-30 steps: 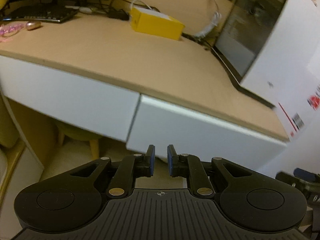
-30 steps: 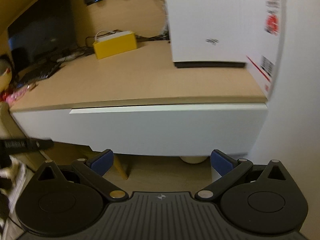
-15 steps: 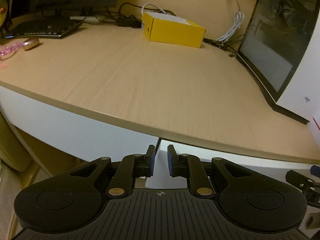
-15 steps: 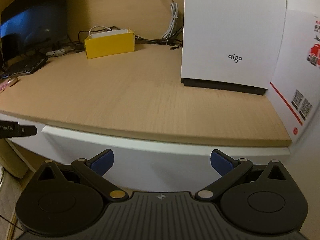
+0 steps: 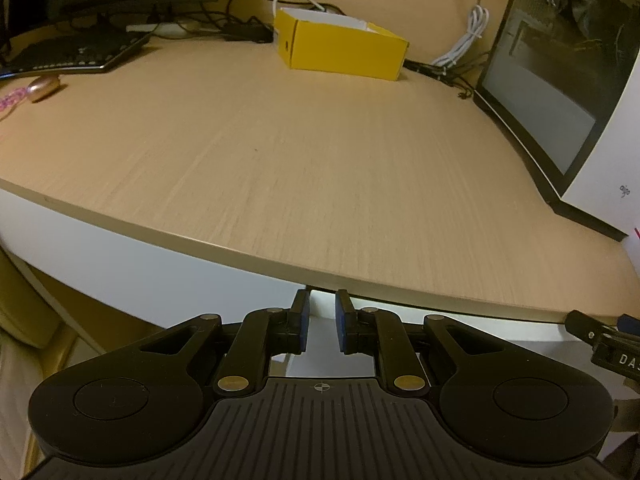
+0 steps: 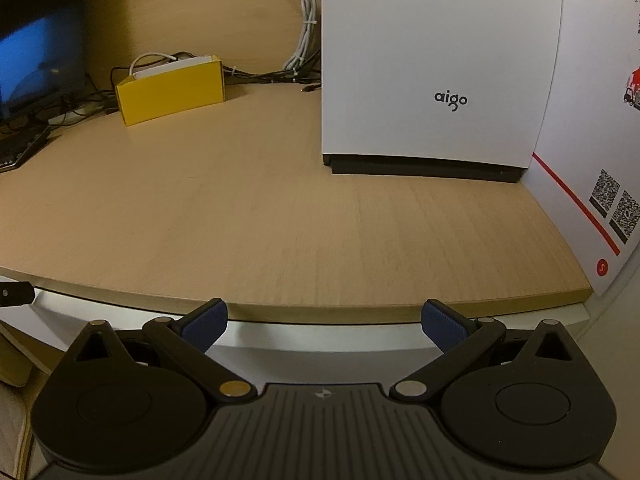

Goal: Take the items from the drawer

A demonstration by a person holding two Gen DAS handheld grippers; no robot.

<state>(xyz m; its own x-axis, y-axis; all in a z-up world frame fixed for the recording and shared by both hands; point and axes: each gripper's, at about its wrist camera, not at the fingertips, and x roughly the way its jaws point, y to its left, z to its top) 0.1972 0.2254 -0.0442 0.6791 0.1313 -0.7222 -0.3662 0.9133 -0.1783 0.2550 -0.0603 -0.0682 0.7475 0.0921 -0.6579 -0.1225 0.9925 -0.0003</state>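
While both grippers point down at the front edge of the desk (image 5: 280, 184), the drawer (image 6: 320, 338) stays shut. It is the white front just under the wooden top, and nothing inside it can be seen.

The left gripper (image 5: 322, 320) has its blue pads (image 5: 303, 320) almost together. Only a thin gap is left, and nothing is in it. Its tips sit right by the line where two white fronts meet, just under the desk edge. I cannot tell if they touch the white front.

The right gripper (image 6: 324, 322) is wide open. Its two blue pads (image 6: 206, 322) stand far apart with nothing between them. They hang in front of the top of the drawer, close under the desk edge. It is just beside the left gripper, and each camera catches a bit of the other one at its side.

On the desk, a yellow box (image 5: 344, 48) sits at the back with a white wire going into it. A big white computer case (image 6: 432, 60) stands on the right side. A white carton (image 6: 592, 140) with red marks and square codes stands next to it. A dark keyboard (image 5: 68, 52) and a pink mouse (image 5: 42, 87) lie far to the left.
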